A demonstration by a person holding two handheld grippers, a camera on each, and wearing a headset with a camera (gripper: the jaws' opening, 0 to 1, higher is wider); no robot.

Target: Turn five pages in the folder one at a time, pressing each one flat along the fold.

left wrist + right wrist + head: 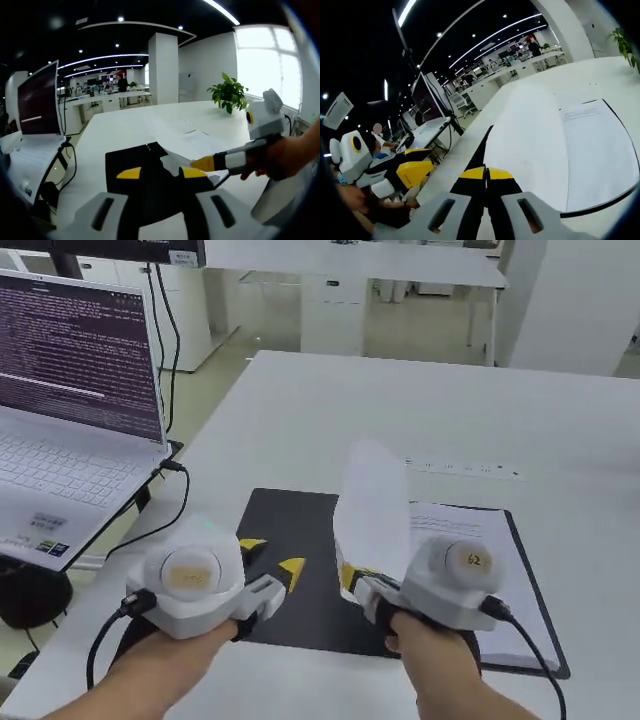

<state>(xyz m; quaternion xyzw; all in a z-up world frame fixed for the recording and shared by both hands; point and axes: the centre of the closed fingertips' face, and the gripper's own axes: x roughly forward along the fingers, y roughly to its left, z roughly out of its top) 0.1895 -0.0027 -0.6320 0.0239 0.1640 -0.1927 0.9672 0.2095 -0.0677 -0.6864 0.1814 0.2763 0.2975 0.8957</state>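
Note:
A black folder (295,540) lies open on the white table, its bare left cover facing up. Printed pages (455,520) rest on its right half. My right gripper (352,578) is shut on the bottom edge of one white page (373,505), which stands lifted and curled over the fold. In the right gripper view the jaws (486,173) meet on this page (530,135), with the flat stack (595,145) to its right. My left gripper (272,556) hovers open over the black cover, holding nothing. In the left gripper view its yellow tips (161,173) stand apart above the folder (135,157), and the right gripper (202,162) enters from the right.
An open laptop (70,410) sits to the left with cables (175,500) trailing toward the folder. A loose white sheet (460,468) lies just beyond the folder. The white table (400,400) stretches far behind; a potted plant (228,92) stands at its far end.

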